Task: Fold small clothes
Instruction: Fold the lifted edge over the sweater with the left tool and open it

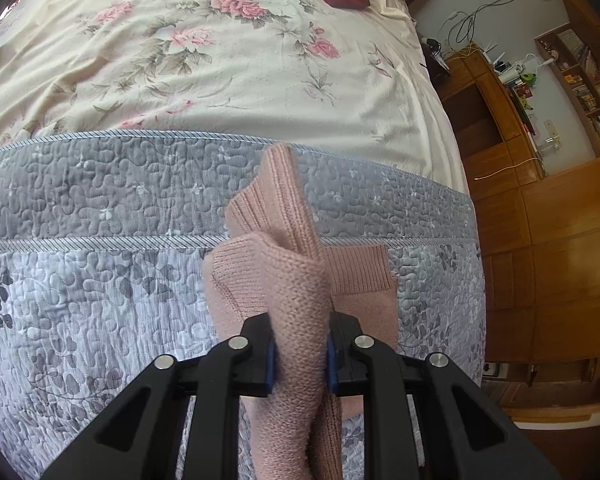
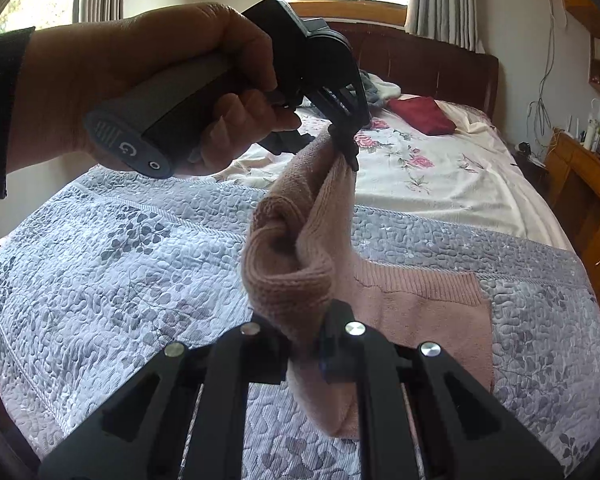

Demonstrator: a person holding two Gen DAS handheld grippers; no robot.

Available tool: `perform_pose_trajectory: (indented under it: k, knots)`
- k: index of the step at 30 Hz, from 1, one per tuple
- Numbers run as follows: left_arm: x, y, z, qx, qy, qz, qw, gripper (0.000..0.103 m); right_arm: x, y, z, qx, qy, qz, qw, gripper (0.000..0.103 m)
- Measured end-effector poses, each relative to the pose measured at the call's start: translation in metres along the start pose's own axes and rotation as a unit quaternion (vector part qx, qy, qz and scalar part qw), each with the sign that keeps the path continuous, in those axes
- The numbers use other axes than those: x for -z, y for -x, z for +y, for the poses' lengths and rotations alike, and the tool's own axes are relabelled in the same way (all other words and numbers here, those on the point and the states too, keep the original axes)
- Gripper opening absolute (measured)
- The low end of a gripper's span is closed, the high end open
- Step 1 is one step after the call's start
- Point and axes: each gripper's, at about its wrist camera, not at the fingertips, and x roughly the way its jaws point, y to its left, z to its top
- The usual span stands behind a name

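closest to us, our right gripper point(image 2: 306, 354) is clamped on one edge of the pink knitted garment point(image 2: 420, 312); our left gripper point(image 1: 300, 354) pinches another bunch of it, raised above the part lying on the grey quilted bedspread point(image 2: 120, 260). we'd judge the fold goes best if both edges stay level and taut before laying over. beyond lie a floral sheet point(image 1: 180, 60), a red pillow point(image 2: 422, 114) and wooden cabinets point(image 1: 560, 220).
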Motion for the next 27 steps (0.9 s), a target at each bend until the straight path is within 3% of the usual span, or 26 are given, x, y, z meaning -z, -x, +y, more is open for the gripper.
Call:
perform_pose_trajectory:
  k: [12, 27]
  knots:
    - [-0.002, -0.024, -0.039, -0.011, -0.029, 0.006, 0.9995, 0.018, 0.008, 0.005, -0.036, 0.003, -0.04, -0.005, 0.999, 0.009]
    - [0.021, -0.109, -0.115, -0.051, -0.075, 0.027, 0.9955, 0.018, 0.061, 0.001, -0.112, 0.016, -0.116, 0.025, 0.993, 0.009]
